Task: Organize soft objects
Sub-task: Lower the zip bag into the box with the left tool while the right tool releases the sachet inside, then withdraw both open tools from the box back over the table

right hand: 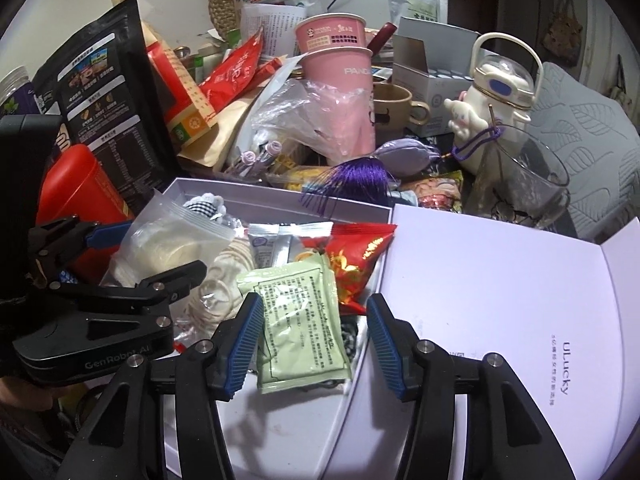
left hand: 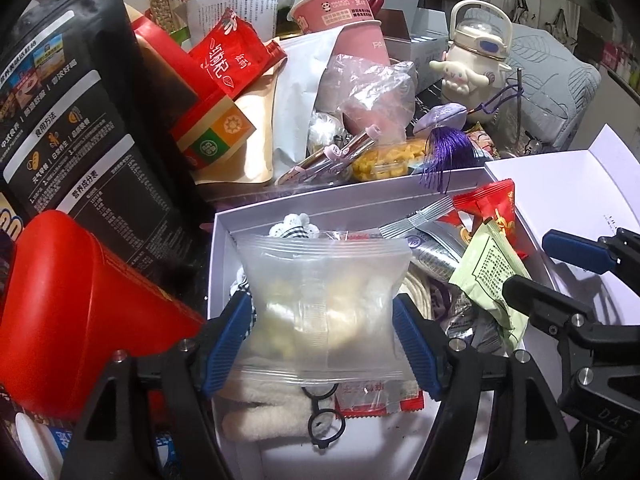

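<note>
My left gripper [left hand: 322, 320] is shut on a clear snack bag [left hand: 324, 304] with pale and yellow pieces inside, held over the open white box [left hand: 218, 264]. In the right wrist view the same bag [right hand: 168, 240] sits between the left gripper's fingers [right hand: 108, 236]. My right gripper [right hand: 314, 344] is open over the box's right side, its pads either side of a pale green packet [right hand: 296, 320] without gripping it. A red packet [right hand: 352, 264], a silver packet [right hand: 268, 248], a white plush toy [left hand: 272, 412] with small black glasses [left hand: 324, 420] and a coiled rope [right hand: 224, 280] lie in the box.
The box's white lid [right hand: 500, 300] lies open to the right. Behind the box stand pink paper cups [right hand: 340, 80], a purple tassel [right hand: 360, 180], a white character kettle [right hand: 500, 92], a glass cup [right hand: 520, 176], a black pouch [left hand: 80, 120] and a red canister [left hand: 80, 300].
</note>
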Action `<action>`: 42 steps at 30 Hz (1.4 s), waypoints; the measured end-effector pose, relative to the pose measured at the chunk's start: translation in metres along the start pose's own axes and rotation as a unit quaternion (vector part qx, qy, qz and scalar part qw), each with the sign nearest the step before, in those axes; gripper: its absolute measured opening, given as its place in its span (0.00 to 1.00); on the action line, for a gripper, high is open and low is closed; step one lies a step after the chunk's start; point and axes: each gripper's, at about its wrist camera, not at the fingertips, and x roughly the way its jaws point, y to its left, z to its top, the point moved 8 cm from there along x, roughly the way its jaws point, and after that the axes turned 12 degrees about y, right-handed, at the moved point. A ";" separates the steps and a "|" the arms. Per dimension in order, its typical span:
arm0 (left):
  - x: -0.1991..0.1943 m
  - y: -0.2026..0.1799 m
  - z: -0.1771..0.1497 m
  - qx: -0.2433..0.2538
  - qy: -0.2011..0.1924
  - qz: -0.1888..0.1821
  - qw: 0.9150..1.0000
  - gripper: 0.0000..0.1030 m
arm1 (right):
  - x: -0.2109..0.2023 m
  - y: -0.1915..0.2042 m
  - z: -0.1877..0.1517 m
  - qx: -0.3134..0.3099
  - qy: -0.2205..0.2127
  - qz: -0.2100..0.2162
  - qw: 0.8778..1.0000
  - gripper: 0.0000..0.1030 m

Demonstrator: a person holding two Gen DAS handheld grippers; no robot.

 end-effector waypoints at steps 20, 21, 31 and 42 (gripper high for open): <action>-0.073 0.018 -0.005 -0.043 -0.063 -0.010 0.997 0.70 | -0.070 0.012 -0.006 0.000 -0.056 -0.009 0.998 0.52; -0.080 0.018 -0.005 -0.043 -0.068 -0.010 0.997 0.70 | -0.076 0.013 -0.006 -0.001 -0.061 -0.009 0.998 0.52; -0.150 0.015 -0.017 -0.038 -0.128 -0.015 0.991 0.70 | -0.144 0.030 -0.011 -0.014 -0.123 -0.022 0.992 0.52; -0.227 0.009 -0.044 -0.030 -0.206 -0.011 0.978 0.70 | -0.214 0.046 -0.037 -0.020 -0.188 -0.038 0.981 0.52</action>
